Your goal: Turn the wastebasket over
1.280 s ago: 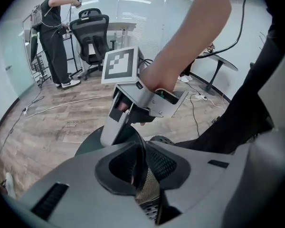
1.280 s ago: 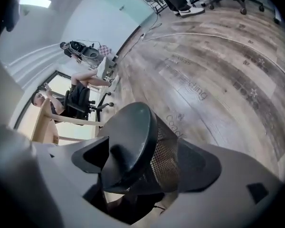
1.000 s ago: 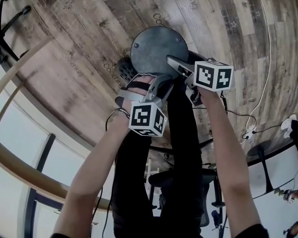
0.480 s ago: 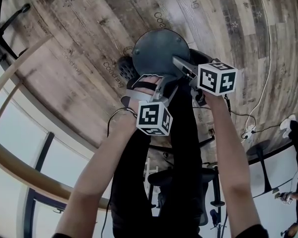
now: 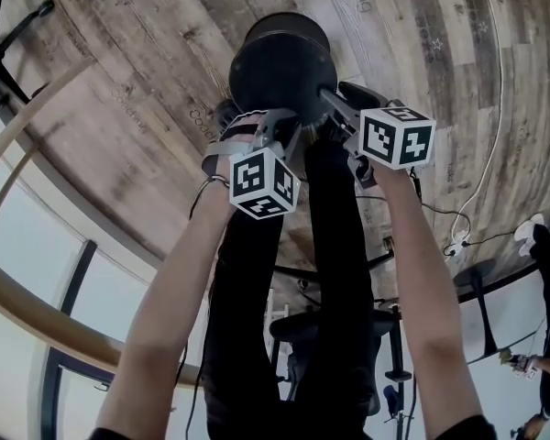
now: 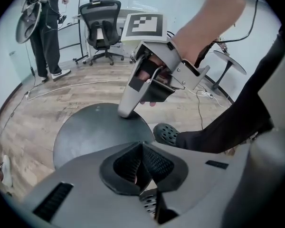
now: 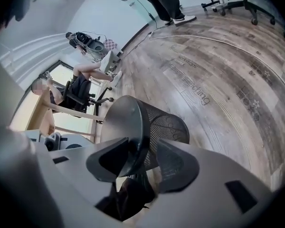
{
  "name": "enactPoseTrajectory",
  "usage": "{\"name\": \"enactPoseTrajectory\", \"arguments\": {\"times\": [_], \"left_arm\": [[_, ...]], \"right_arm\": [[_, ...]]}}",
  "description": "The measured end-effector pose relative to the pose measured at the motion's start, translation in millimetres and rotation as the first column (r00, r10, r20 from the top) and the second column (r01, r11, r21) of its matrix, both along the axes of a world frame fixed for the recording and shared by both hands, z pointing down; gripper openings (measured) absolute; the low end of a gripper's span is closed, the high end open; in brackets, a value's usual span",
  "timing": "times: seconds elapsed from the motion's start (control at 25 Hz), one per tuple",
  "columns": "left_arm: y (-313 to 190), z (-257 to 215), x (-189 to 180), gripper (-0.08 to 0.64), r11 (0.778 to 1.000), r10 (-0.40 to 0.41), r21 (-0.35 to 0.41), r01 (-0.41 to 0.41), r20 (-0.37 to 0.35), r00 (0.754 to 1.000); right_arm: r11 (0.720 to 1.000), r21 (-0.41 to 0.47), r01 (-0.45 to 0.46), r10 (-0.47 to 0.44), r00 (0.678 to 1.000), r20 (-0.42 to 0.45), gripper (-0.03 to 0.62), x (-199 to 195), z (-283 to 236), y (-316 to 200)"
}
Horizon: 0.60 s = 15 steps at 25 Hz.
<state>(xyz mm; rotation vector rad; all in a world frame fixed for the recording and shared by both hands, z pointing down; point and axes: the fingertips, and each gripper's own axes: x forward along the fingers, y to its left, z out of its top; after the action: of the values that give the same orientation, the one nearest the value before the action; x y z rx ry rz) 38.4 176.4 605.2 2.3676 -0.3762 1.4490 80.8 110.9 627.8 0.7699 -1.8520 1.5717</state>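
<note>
Tipped off its end, the wastebasket [image 7: 161,127] has its solid round base turned toward the person and its mesh wall running away over the wooden floor [image 7: 237,80]; the right gripper [image 7: 140,159] straddles the base rim, jaws just been closing and now roughly half open, one pad seemingly against the flat disc, a sliver of mesh showing before the other, so it reads as not yet clamped; that rim is probably chosen as the one firm lip for levering the basket round; the left gripper [image 6: 142,164] is fully closed on nothing, tip just short of the base, likely a prop rather than a grip; the head view offers only a dark disc and two marker cubes, both sets of jaws hidden; only the right gripper view shows the mesh side and the tilt; only the left gripper view shows the right gripper's pale finger on the disc near its edge, and the person's shoe [image 6: 167,133] just beside the basket; where the mouth rests, no view tells.
</note>
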Motion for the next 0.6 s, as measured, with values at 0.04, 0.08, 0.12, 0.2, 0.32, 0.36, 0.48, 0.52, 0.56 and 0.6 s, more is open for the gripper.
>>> {"name": "enactPoseTrajectory", "arguments": {"times": [0.04,0.08,0.12,0.2,0.32,0.36,0.48,0.52,0.56,0.6], "left_arm": [[0,0,-1,0.026,1.0,-0.005,-0.003,0.005,0.003,1.0],[0,0,-1,0.026,1.0,-0.011,-0.004,0.011,0.006,1.0],[-1,1,0,0.026,1.0,-0.017,-0.006,0.017,0.009,1.0],[-2,1,0,0.026,1.0,-0.023,-0.012,0.024,0.019,1.0],[-5,-2,-4,0.026,0.999,-0.03,-0.023,0.031,0.034,0.999],[-8,-4,-6,0.026,0.999,-0.035,-0.023,0.036,0.037,0.999],[-15,-19,-12,0.025,0.998,-0.052,-0.021,0.053,0.042,0.998],[-16,-26,-14,0.025,0.998,-0.059,-0.022,0.06,0.043,0.997],[-18,-35,-16,0.025,0.997,-0.067,-0.023,0.068,0.044,0.997],[-20,-44,-17,0.025,0.997,-0.078,-0.023,0.079,0.045,0.996]], "right_arm": [[1.0,-0.005,0.005,-0.005,1.0,0.0,0.204,0,0,0],[1.0,-0.002,0.018,-0.018,1.0,-0.004,0.204,0,0,0],[0.999,0.005,0.035,-0.035,0.999,-0.012,0.202,-1,0,-1],[0.998,0.02,0.065,-0.064,0.997,-0.032,0.181,-2,-2,-3],[0.995,0.026,0.093,-0.091,0.993,-0.074,0.162,-4,-4,-2],[0.994,0.028,0.101,-0.099,0.991,-0.085,0.148,-3,-5,-3],[0.991,0.034,0.132,-0.128,0.986,-0.103,0.116,0,-17,0],[0.989,0.033,0.142,-0.138,0.985,-0.105,0.112,1,-25,1],[0.988,0.034,0.15,-0.146,0.984,-0.106,0.11,1,-33,2],[0.987,0.037,0.159,-0.154,0.982,-0.106,0.106,1,-43,2]]}}
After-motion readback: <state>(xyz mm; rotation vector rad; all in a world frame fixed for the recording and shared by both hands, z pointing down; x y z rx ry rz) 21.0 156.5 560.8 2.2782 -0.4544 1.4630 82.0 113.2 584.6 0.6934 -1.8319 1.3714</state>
